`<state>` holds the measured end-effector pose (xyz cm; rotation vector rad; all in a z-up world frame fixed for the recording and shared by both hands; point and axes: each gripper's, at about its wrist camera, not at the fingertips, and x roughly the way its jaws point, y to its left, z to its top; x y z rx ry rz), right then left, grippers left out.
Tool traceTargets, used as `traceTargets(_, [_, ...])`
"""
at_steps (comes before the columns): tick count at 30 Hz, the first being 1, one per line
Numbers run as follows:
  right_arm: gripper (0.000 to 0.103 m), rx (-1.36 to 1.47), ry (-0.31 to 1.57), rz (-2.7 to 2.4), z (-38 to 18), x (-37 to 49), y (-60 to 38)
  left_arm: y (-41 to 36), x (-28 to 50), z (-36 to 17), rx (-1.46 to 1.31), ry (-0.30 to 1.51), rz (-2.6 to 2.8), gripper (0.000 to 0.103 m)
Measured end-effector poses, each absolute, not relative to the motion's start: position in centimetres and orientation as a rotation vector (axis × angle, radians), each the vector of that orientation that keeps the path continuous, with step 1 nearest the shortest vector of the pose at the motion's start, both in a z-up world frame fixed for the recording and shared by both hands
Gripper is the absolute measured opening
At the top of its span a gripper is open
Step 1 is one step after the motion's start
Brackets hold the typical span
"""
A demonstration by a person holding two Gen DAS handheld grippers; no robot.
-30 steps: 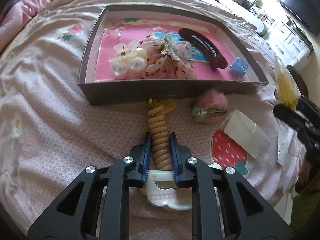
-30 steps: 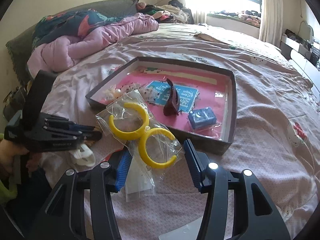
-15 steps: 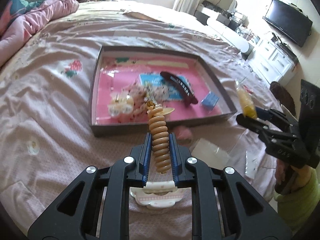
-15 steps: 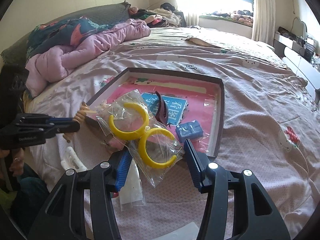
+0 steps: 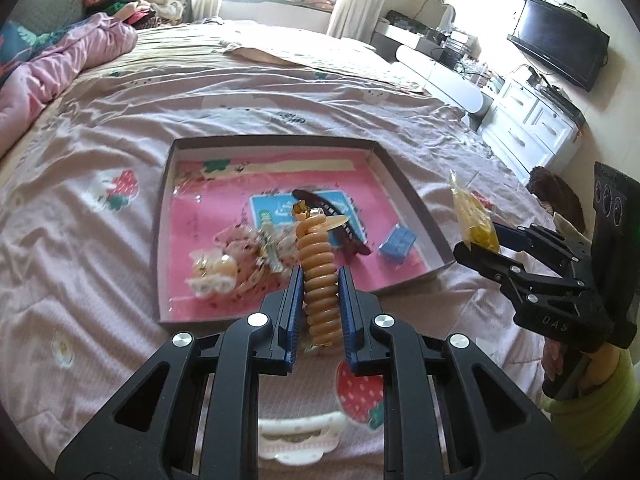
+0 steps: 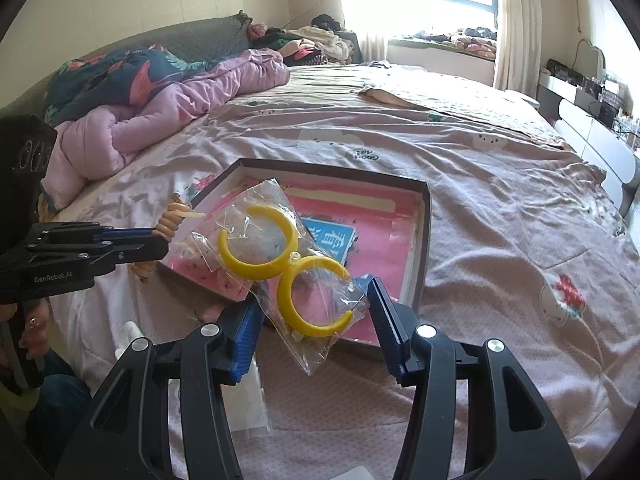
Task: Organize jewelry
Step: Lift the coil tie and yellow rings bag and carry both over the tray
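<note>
Left gripper (image 5: 319, 295) clamps one tan coil hair tie (image 5: 318, 276); only the right wrist view shows right gripper (image 6: 314, 332) pinching one clear bag (image 6: 280, 272) holding two yellow hoops (image 6: 312, 300).

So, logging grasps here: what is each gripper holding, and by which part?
Left gripper: tan spiral hair tie, gripped at its lower coils. Right gripper: clear bag of yellow hoops, by its lower edges.

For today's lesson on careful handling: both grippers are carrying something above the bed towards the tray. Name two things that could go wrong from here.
1. The right gripper holds the clear bag of yellow hoop earrings by one end only; most of it sticks out beyond the fingers, so it might slip out.
2. The left gripper pinches the tan spiral hair tie, which is springy and could pop free, missing the tray.
</note>
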<state>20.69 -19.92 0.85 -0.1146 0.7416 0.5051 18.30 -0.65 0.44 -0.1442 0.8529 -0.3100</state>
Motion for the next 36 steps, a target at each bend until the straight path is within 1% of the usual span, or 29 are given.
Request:
traceTargets(14, [0.049, -0.099, 0.746, 0.449, 1.3, 24.2, -20.3, -2.2, 21.5, 0.5, -0.134, 0.837, -0.349, 0.011])
traceTargets(23, [0.049, -0.058, 0.779, 0.427, 0.8, 27.0, -20.8, -2.6, 23.0, -1.6, -0.169, 0.866, -0.376, 0.011])
traceTargets(29, [0.049, -0.057, 0.814, 0.386, -0.7, 29.0, -20.9, -2.8, 23.8, -3.6, -0.154, 0.893, -0.355, 0.011])
traceTargets(36, [0.049, -0.091, 0.87, 0.361, -3.0, 30.9, -20.4, -2.4, 24.4, -4.5, -0.161, 0.91, -0.346, 0.011])
